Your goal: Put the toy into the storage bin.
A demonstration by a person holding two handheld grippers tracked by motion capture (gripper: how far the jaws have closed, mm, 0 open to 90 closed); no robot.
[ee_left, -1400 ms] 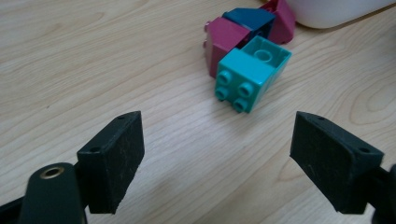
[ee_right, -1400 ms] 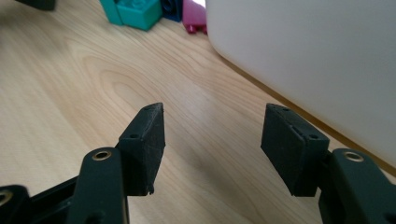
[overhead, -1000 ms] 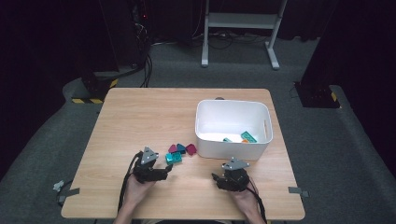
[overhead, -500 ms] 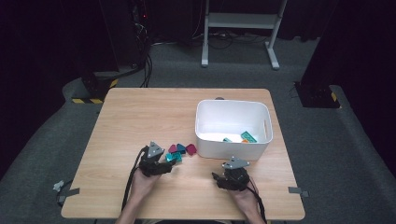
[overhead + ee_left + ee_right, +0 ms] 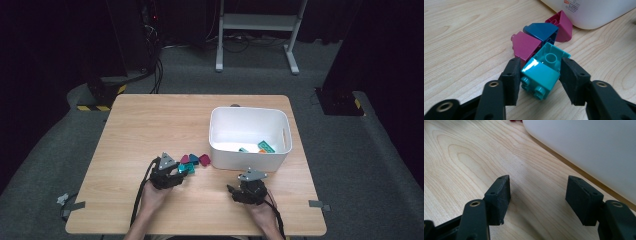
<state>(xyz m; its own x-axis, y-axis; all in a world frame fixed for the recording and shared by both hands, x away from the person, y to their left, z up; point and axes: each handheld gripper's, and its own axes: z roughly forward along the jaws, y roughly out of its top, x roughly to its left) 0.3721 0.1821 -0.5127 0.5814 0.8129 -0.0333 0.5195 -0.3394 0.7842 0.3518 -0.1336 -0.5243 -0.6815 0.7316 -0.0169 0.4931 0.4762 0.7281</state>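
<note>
Closing squarely on the teal plastic building block (image 5: pixel 541 75), the left gripper (image 5: pixel 539 75) has just pinched it between both pads; lift straight, clear of the magenta wedge brick (image 5: pixel 525 46) ahead.

— Any writing you can make out?
— Just a small label on the outer wall of the white bin (image 5: pixel 596 12), low down, facing the cluster of toy bricks. It has a red mark and a few lines of tiny grey print with a round symbol.
— Can you read it?
— No, the print is too small to read.
</note>
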